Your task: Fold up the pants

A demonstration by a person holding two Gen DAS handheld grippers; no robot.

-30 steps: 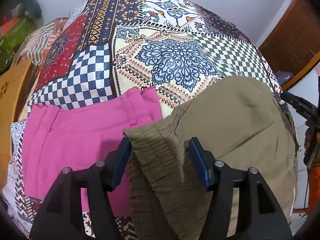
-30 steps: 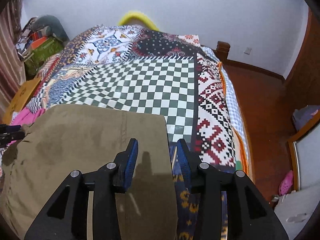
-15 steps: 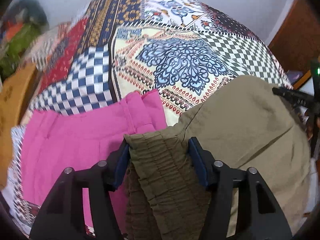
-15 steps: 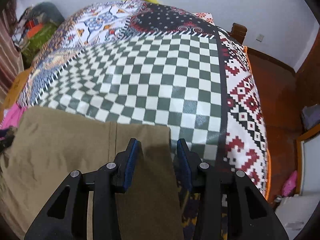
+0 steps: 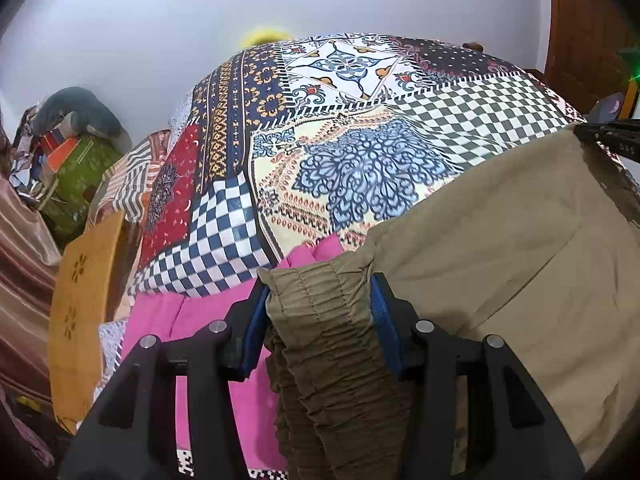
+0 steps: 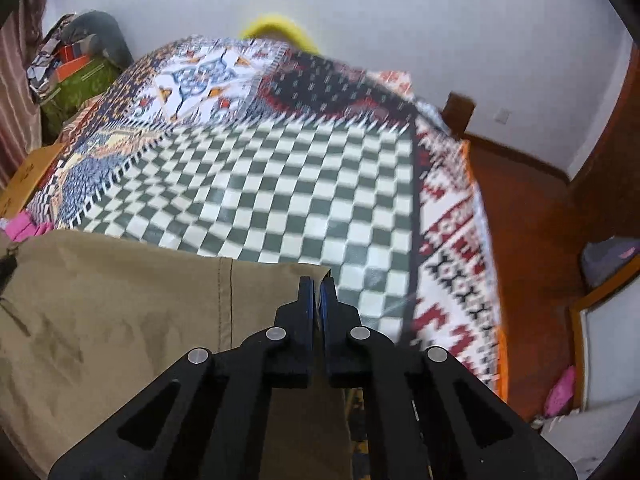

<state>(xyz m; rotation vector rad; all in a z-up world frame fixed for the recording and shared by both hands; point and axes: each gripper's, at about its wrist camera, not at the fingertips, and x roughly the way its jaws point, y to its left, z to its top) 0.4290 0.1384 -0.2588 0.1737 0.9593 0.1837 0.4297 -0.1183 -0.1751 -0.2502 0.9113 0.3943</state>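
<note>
jaws first, left wrist view: my left gripper (image 5: pixel 318 312) stands part open, its blue pads (image 5: pixel 253 330) pressed against either side of the gathered elastic waistband (image 5: pixel 320 308) of the khaki pants (image 5: pixel 500 264), so it has that bunch clamped between them. from the gripper the pants spread toward 2 o'clock over the patchwork bedspread (image 5: pixel 360 160), and the ruched fabric drops away toward 6 o'clock between the fingers. a pink garment (image 5: pixel 192 320) lies under and beside the waistband, from 9 to 7 o'clock. a wooden board (image 5: pixel 82 312) stands at 9 o'clock by the bed edge, and a pile of clothes (image 5: pixel 72 132) sits at 10 o'clock against the white wall (image 5: pixel 120 20). at 3 o'clock i see a dark edge of my other tool at the far end of the pants.

right wrist view, somewhat blurred: my right gripper (image 6: pixel 317 292) has its jaws nearly together, pinching the corner of the pants (image 6: pixel 120 312) at the hem. the cloth runs from there toward 9 o'clock; the checked bedspread (image 6: pixel 280 184) fills 12 o'clock, and the wooden floor (image 6: pixel 532 240) lies at 3 o'clock.
</note>
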